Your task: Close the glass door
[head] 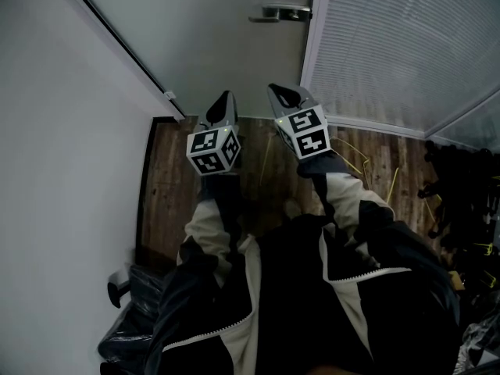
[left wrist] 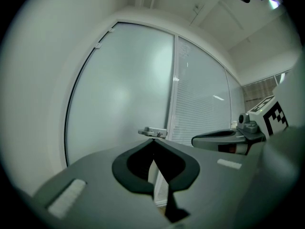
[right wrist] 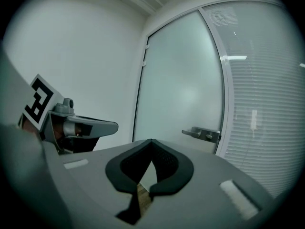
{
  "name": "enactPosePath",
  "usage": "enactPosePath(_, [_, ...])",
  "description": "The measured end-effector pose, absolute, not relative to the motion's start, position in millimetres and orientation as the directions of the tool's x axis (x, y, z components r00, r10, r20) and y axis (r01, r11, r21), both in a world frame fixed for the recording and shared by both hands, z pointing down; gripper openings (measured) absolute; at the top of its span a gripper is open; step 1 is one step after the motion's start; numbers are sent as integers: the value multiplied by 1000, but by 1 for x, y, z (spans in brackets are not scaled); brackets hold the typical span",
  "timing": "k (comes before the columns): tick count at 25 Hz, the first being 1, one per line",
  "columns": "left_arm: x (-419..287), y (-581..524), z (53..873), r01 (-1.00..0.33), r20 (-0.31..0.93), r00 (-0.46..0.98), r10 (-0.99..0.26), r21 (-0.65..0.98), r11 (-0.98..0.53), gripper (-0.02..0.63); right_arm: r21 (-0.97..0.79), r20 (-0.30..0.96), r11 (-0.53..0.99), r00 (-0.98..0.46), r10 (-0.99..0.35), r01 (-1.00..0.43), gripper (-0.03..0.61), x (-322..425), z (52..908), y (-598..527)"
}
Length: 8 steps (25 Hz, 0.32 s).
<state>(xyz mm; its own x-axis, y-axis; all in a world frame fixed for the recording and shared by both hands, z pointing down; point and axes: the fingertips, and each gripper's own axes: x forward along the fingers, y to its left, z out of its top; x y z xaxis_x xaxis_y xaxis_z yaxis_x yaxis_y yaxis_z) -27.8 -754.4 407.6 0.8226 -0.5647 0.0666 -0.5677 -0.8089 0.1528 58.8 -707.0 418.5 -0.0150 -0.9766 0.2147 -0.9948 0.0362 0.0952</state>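
Observation:
The frosted glass door [head: 226, 37] stands straight ahead, its metal lever handle [head: 283, 12] at its right edge beside the frame. No gap shows between the door and that frame. My left gripper [head: 225, 98] and right gripper [head: 283, 94] are side by side in front of the door, pointing at it, apart from the glass. Both are shut with nothing between the jaws. In the left gripper view the shut tip [left wrist: 153, 140] sits just below the handle [left wrist: 152, 132]. In the right gripper view the shut tip [right wrist: 151, 140] lies left of the handle [right wrist: 202, 133].
A white wall [head: 62, 131] runs along the left. A glass partition with blinds [head: 406, 45] is to the right of the door. Yellow cables [head: 367, 162] lie on the wood floor [head: 258, 170]. Black gear [head: 461, 201] stands at the right, a black bag [head: 133, 311] lower left.

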Motion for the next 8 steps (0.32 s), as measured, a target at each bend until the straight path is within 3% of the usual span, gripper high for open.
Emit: enactPosePath(8, [-22,-750,408,-560,71,828,-556,143,-816,3,106,212,29,-6,-977,-994,0,62,416,-705])
